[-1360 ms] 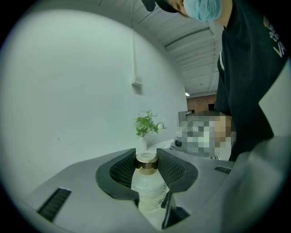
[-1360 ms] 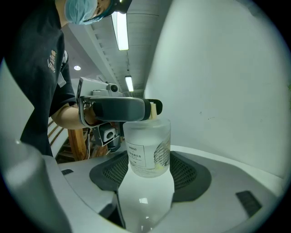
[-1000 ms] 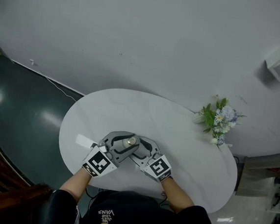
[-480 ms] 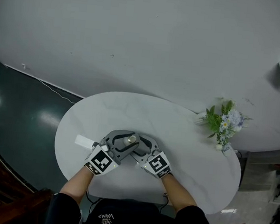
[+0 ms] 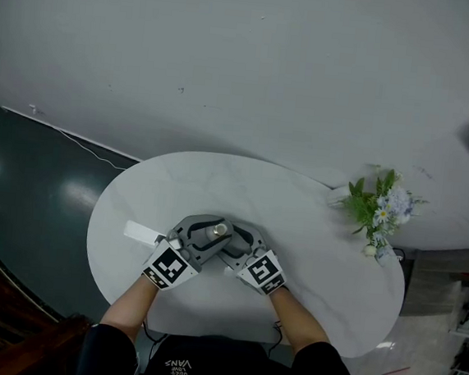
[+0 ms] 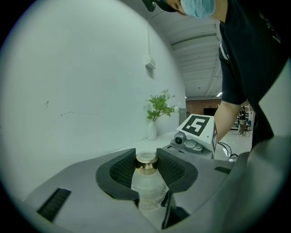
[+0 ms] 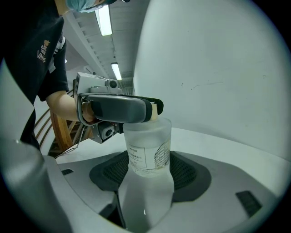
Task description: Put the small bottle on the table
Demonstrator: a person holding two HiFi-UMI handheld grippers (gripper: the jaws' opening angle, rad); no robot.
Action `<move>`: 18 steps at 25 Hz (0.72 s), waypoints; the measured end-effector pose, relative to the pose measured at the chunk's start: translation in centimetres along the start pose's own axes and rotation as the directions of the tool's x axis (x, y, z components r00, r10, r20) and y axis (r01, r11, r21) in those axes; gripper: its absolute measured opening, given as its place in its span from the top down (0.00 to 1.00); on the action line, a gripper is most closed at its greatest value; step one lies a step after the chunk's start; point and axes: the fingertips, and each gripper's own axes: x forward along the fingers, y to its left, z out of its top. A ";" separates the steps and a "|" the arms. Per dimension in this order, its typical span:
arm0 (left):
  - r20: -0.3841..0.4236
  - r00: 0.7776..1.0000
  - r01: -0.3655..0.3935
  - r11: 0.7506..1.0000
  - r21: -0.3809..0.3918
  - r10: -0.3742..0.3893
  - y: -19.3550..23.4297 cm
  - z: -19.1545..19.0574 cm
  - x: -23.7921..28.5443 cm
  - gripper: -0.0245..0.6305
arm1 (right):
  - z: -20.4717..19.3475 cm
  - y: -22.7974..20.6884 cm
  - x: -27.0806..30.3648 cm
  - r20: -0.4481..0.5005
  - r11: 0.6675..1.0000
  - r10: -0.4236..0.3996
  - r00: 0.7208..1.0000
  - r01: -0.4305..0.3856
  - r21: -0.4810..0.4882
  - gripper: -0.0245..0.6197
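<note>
A small frosted bottle [image 5: 219,231] with a gold cap is held over the near middle of the white oval table [image 5: 218,181]. My left gripper [image 5: 213,227] is shut on its cap: in the left gripper view the pads [image 6: 125,170] press on both sides of the gold cap [image 6: 146,164]. My right gripper [image 5: 230,241] is shut on the bottle's body [image 7: 148,148], lower down, with mesh pads [image 7: 188,173] against it. The left gripper's fingers [image 7: 119,109] cross the cap in the right gripper view. The bottle's bottom is hidden, so I cannot tell whether it touches the table.
A white card [image 5: 139,232] lies on the table left of the grippers. A white vase of flowers [image 5: 378,214] stands at the table's far right edge. A pale wall runs behind the table. Dark floor and a wooden chair [image 5: 6,330] are at the left.
The grippers and the bottle have stayed together, drifting slightly left and away across the picture as the head camera shifted. Neither grip has changed.
</note>
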 end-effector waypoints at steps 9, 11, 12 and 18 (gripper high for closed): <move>-0.002 1.000 -0.006 1.000 -0.012 0.006 0.5 -0.7 0.2 0.72 | -0.4 -0.3 0.6 -0.053 1.000 -0.011 0.999 0.011 0.000 0.56; -0.002 1.000 -0.009 1.000 -0.017 0.009 0.6 -0.8 0.1 0.72 | -0.4 -0.3 0.6 -0.057 1.000 -0.010 0.998 0.010 0.003 0.56; -0.001 1.000 -0.010 1.000 -0.020 0.010 0.7 -0.9 0.1 0.72 | -0.4 -0.3 0.7 -0.059 1.000 -0.010 0.998 0.011 0.004 0.56; -0.003 1.000 -0.008 1.000 -0.025 0.007 0.9 -1.1 0.3 0.72 | -0.6 -0.5 0.8 -0.074 1.000 -0.017 0.997 0.018 0.014 0.56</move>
